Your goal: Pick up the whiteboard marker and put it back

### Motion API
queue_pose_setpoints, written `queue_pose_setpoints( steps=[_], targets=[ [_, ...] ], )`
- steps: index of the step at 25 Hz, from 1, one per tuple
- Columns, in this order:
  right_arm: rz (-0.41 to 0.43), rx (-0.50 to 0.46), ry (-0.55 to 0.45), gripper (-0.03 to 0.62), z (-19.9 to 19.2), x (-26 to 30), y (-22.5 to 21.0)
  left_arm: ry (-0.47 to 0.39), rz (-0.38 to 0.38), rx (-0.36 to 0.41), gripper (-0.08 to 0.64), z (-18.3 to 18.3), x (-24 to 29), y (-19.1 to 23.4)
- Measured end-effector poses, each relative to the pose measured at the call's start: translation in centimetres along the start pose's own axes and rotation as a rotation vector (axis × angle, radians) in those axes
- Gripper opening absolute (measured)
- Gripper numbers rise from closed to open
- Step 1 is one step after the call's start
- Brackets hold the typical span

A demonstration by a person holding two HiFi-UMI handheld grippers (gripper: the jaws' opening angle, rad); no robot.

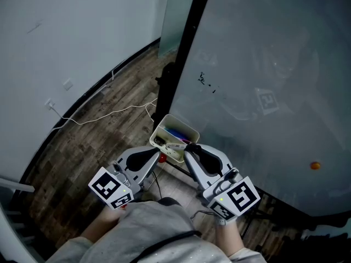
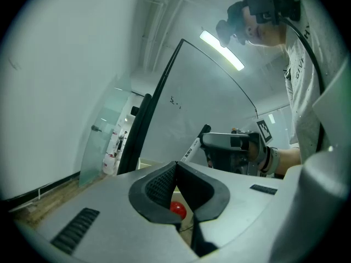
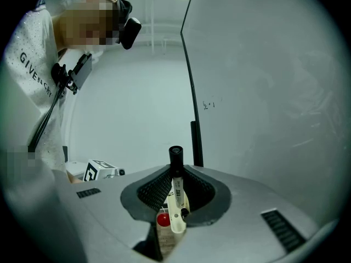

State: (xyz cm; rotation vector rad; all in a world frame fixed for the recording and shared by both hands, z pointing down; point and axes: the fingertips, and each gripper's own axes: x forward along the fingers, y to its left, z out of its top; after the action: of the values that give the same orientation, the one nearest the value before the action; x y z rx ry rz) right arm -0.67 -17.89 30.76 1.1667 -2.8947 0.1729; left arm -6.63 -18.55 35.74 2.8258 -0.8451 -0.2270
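My right gripper (image 3: 175, 171) is shut on the whiteboard marker (image 3: 176, 196), a white barrel with a black cap (image 3: 175, 155) that sticks up past the jaws. In the left gripper view the marker (image 2: 193, 147) juts out slantwise from the right gripper (image 2: 230, 142). In the head view the right gripper (image 1: 193, 147) hangs at the near edge of a cream pen box (image 1: 189, 129) fixed below the whiteboard (image 1: 263, 81). To its left my left gripper (image 1: 159, 155) is shut with nothing in it, jaws pressed together (image 2: 176, 167).
The pen box holds other pens, one blue (image 1: 176, 133). A black frame post (image 1: 184, 53) edges the board. An orange magnet (image 1: 315, 165) sticks to the board at right. A white cable (image 1: 109, 114) trails over the wooden floor by the wall.
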Motion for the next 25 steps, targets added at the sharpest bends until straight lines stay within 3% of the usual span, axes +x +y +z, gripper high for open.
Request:
queue_pose_setpoints(
  steps=[4,25],
  targets=[
    [0.005,0.039,-0.025,0.075,0.36,-0.12,-0.14,0.004,-0.001,0.007,0.015,-0.09,0.04,-0.05],
    [0.012,0.034,-0.013,0.075,0.31,0.5,0.03,0.006,0.007,-0.014,0.015,-0.25,-0.69,0.46]
  ],
)
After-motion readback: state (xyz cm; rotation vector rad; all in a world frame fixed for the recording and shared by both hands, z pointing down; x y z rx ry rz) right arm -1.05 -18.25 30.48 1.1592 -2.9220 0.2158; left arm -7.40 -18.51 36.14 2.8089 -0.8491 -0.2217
